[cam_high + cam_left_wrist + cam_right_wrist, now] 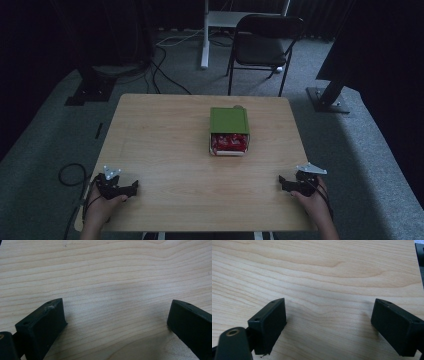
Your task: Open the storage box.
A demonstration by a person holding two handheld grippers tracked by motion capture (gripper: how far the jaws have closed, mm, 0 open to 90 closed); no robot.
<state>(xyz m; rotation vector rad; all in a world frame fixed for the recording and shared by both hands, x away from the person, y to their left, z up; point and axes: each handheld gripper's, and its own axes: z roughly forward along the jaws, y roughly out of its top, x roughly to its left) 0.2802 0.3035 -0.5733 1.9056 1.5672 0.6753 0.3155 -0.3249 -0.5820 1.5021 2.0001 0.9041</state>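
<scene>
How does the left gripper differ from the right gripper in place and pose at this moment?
The left gripper rests near the table's front left corner, the right gripper near its front right edge. The left one's fingers point rightward in the high view, the right one's fingers leftward. Both stand open with nothing between them, well short of the green-lidded box.

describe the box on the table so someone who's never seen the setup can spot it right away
On the light wooden square table, look right of centre toward the far edge, in front of the black folding chair. There sits a small white box with a flat green lid slid back, exposing red packets at its near end. It is the one coloured thing on the tabletop.
</scene>
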